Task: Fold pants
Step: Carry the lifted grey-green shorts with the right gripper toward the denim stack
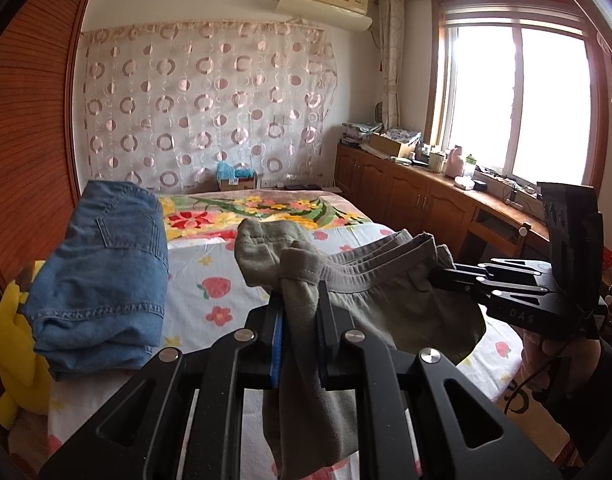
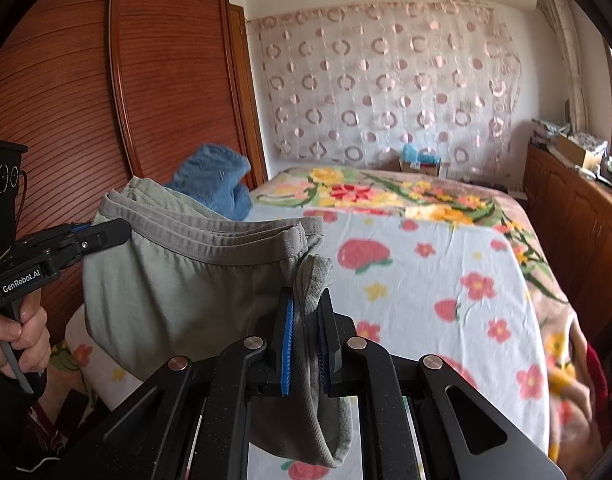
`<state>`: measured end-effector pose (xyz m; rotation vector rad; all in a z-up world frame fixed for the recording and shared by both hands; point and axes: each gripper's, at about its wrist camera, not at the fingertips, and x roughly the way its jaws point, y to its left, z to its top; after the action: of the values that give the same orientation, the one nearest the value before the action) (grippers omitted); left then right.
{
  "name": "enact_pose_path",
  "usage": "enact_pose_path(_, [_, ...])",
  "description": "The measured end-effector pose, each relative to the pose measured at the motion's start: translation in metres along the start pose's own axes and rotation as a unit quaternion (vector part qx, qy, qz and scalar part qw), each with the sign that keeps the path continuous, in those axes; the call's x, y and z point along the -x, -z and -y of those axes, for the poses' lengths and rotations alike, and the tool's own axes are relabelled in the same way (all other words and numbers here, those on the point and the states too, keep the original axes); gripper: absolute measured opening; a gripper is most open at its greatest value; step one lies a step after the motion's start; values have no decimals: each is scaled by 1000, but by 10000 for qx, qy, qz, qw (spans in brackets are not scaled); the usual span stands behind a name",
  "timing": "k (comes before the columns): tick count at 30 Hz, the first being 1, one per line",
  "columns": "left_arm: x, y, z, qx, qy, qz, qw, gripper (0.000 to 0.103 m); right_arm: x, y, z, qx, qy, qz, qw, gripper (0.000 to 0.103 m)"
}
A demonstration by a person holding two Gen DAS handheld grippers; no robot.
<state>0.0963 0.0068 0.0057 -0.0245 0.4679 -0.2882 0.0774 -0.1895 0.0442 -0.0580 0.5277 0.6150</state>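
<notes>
Grey pants [image 1: 386,280] hang mid-frame above the bed [image 2: 426,280] — left hand-held gripper [image 1: 299,308] and right hand-held gripper [image 2: 308,320] each clenched on a waistband end. Risk — thin bunched pinch slips, fabric drops crumpled.

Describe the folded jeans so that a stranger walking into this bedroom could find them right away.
Start at the bed with its strawberry-and-flower sheet and look to the side beside the slatted wooden wardrobe. The folded blue jeans lie there, next to a yellow plush toy. Stitched blue denim sets them apart from the grey-green pants held up in the grippers.
</notes>
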Motion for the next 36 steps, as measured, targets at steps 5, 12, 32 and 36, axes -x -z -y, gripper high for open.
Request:
enact_pose_path(5, [9, -9, -3, -43, -89, 152, 9998, 14, -2, -3, 2, 90, -26, 116, 9999, 10])
enact_pose_path(12, [21, -15, -9, -38, -276, 266, 9993, 14, -4, -9, -2, 281, -97, 234, 9993, 10])
enact_pose_path(32, [8, -19, -78, 149, -729, 246, 9969, 14, -88, -49, 2, 722, -487, 64, 9962, 10])
enact_pose_path(36, [1, -27, -90, 165, -796, 258, 9964, 14, -102, -65, 6, 812, -515, 71, 9953, 10])
